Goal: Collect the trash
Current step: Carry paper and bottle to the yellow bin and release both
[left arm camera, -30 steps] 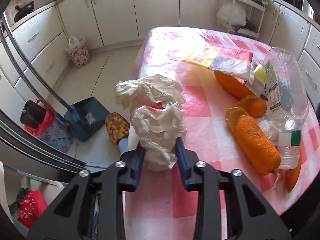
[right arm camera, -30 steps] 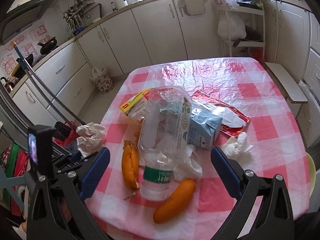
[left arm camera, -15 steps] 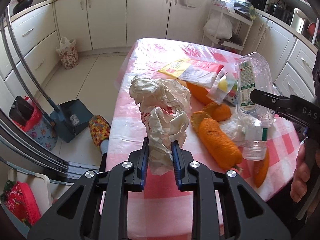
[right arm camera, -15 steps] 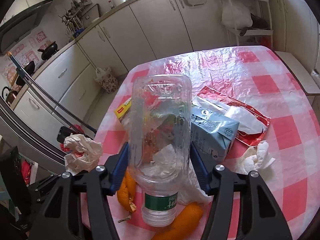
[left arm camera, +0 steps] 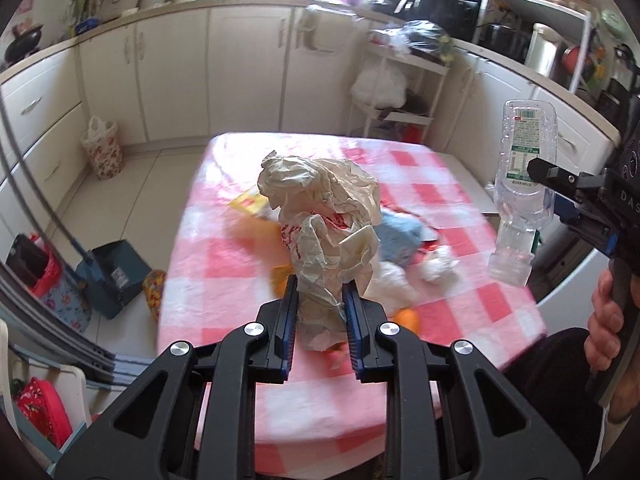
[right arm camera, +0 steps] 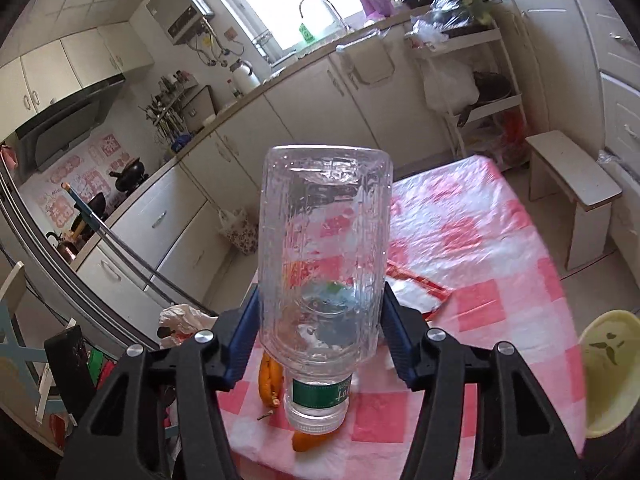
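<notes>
My left gripper (left arm camera: 320, 308) is shut on a crumpled white paper wad (left arm camera: 320, 224) with red print, held up above the pink checked table (left arm camera: 224, 260). My right gripper (right arm camera: 320, 328) is shut on a clear plastic bottle (right arm camera: 324, 264), which hangs cap down with its green label at the bottom. That bottle (left arm camera: 524, 184) and the right gripper (left arm camera: 560, 196) also appear at the right of the left wrist view, above the table edge. The paper wad (right arm camera: 180, 316) shows at the lower left of the right wrist view.
On the table lie orange peels (right arm camera: 270, 376), a blue carton (left arm camera: 400, 236), crumpled tissues (left arm camera: 438, 266), a yellow wrapper (left arm camera: 248, 202) and a red-edged wrapper (right arm camera: 416, 292). A blue dustpan (left arm camera: 112, 276) stands on the floor at left. A pale yellow round thing (right arm camera: 608, 368) is at right.
The right gripper closed on the bottle and lifted it off the table. The left gripper rose with the paper wad. Both views tilted up toward the cabinets.
</notes>
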